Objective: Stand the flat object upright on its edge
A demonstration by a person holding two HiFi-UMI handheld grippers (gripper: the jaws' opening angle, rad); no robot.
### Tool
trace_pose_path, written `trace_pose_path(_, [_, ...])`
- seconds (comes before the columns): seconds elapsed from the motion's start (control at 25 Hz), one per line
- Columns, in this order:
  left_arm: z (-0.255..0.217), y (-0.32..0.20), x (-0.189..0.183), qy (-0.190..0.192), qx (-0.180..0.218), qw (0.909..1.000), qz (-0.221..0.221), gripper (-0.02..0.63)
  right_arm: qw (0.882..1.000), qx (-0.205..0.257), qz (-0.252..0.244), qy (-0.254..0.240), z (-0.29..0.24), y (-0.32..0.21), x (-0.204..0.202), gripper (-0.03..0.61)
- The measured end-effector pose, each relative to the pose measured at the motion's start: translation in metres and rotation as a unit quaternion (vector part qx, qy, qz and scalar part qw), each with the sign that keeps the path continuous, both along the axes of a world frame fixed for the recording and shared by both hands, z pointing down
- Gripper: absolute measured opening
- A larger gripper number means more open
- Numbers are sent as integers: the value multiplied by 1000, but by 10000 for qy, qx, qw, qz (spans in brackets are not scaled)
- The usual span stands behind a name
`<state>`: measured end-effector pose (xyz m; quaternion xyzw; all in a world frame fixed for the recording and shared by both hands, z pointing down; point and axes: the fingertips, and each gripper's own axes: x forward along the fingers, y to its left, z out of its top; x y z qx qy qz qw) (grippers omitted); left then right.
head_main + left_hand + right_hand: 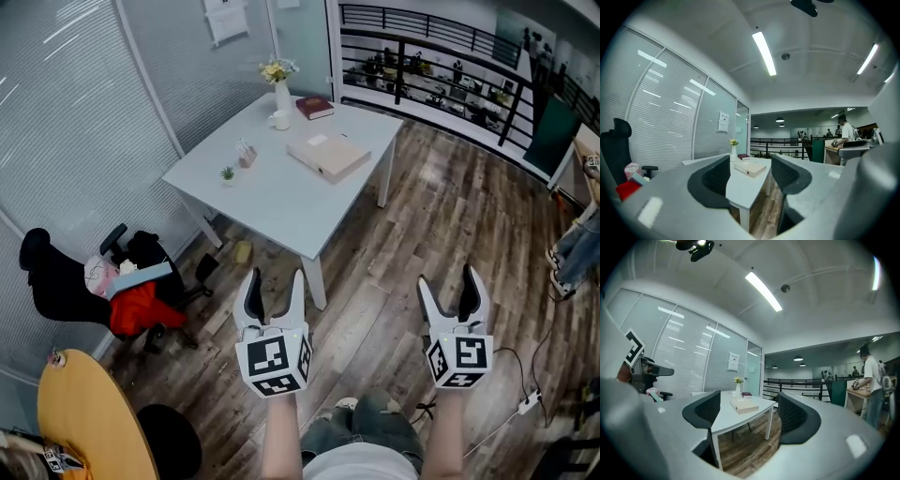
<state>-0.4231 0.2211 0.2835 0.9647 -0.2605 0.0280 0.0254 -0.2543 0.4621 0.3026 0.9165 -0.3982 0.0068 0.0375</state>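
Left tool [276, 281] and right tool [448, 281] up front, side by side, both w/ jaws apart, nothing clamped, just air between 'em. They hang over the wood floor [441, 216], well short of the surface [272, 197] and pointing at its near corner. Task item, the flat tan box [328, 155], lies flat on its broad face by the surface's right edge, not on edge. Dark red book [314, 107] sits at the far corner, also flat; vase [281, 91] w/ flowers and a white mug [279, 120] just beside it along the far-left edge. Box and tools well apart, no contact. Office chair [66, 277] off to the left on the floor.
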Motion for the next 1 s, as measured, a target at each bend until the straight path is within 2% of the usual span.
trace_pose_path(0.32, [9, -19, 26, -5, -124, 9999, -49, 271, 9999, -92, -83, -87, 7, -24, 27, 405])
trace_pose_path(0.52, [17, -34, 56, -22, -144, 9998, -142, 271, 9996, -87, -239, -112, 16, -44, 59, 405])
trace_pose_path(1.0, [0, -81, 181, 86, -87, 9983, -567, 271, 9978, -11, -664, -39, 1, -106, 208, 407])
